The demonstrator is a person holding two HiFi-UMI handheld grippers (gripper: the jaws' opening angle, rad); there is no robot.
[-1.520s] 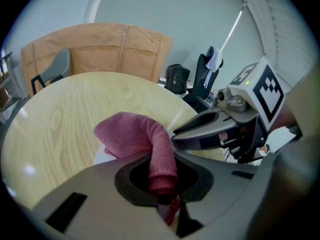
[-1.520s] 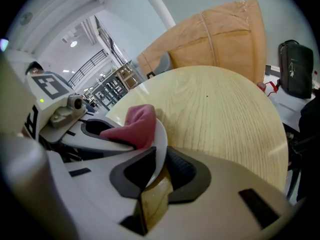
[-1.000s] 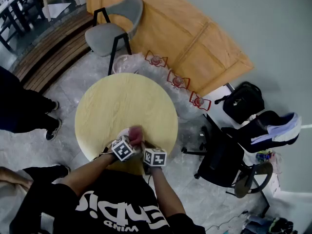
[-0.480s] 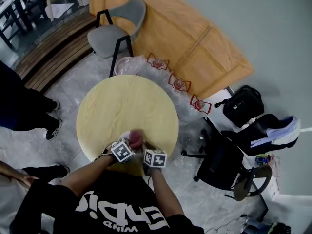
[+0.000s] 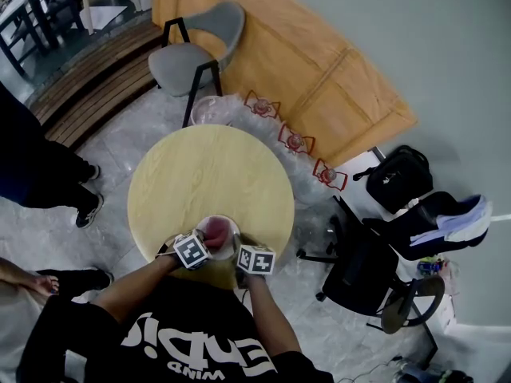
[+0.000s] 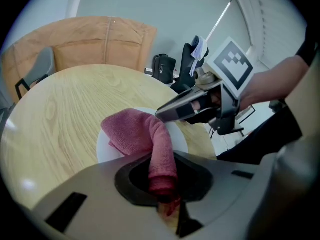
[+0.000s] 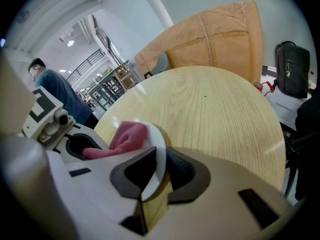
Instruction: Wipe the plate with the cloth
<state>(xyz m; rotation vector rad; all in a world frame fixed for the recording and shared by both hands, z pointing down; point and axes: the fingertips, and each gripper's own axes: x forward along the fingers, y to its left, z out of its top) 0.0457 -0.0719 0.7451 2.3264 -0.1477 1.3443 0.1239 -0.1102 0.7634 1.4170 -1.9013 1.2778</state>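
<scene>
cloth (image 6: 137, 131): lower end hidden inside left gripper (image 6: 165, 194); plate (image 6: 106, 151): near rim hidden likewise

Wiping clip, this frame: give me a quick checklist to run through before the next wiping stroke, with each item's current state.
1. Left gripper shut on the pink cloth: ok.
2. Right gripper clamped on the rim of the white plate: ok.
3. Cloth resting on the plate's surface: ok.
4. Plate lying flat on the round table: cannot tell; the grippers cover its near side.
5. Plate well in from the table edge: not ok; it sits close to the person's side.
6. Plate surface clean: cannot tell.
</scene>
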